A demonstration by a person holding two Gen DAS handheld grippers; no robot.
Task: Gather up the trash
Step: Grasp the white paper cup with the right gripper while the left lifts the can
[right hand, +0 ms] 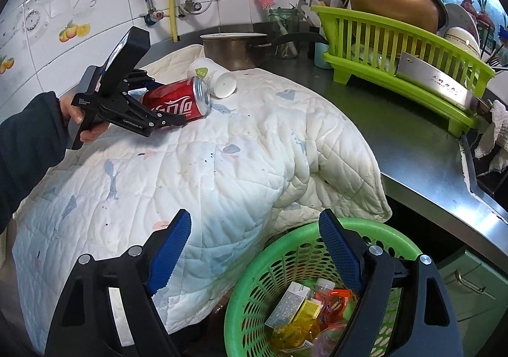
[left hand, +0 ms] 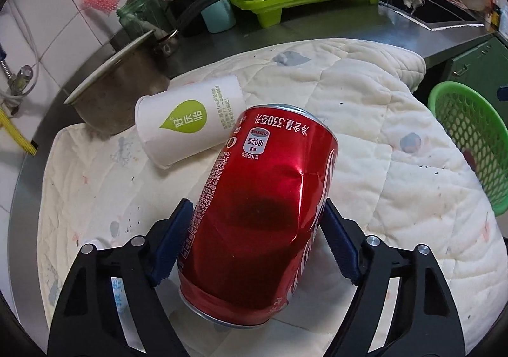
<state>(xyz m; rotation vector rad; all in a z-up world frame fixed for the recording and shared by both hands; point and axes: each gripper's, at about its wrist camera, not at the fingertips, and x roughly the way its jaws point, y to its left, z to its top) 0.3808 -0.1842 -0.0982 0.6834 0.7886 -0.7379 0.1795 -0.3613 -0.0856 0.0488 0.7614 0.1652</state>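
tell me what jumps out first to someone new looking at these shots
A dented red cola can sits between the blue pads of the left tool, lying on a white quilt beside a tipped paper cup. The right tool hangs open over a green basket of wrappers.

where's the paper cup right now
The paper cup lies on its side on the quilt, just beyond the red can and in front of the steel pot.

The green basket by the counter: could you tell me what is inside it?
The green basket holds packaging trash: a labelled carton, yellow and orange wrappers and clear plastic. The right gripper covers part of it, so the rest cannot be seen.
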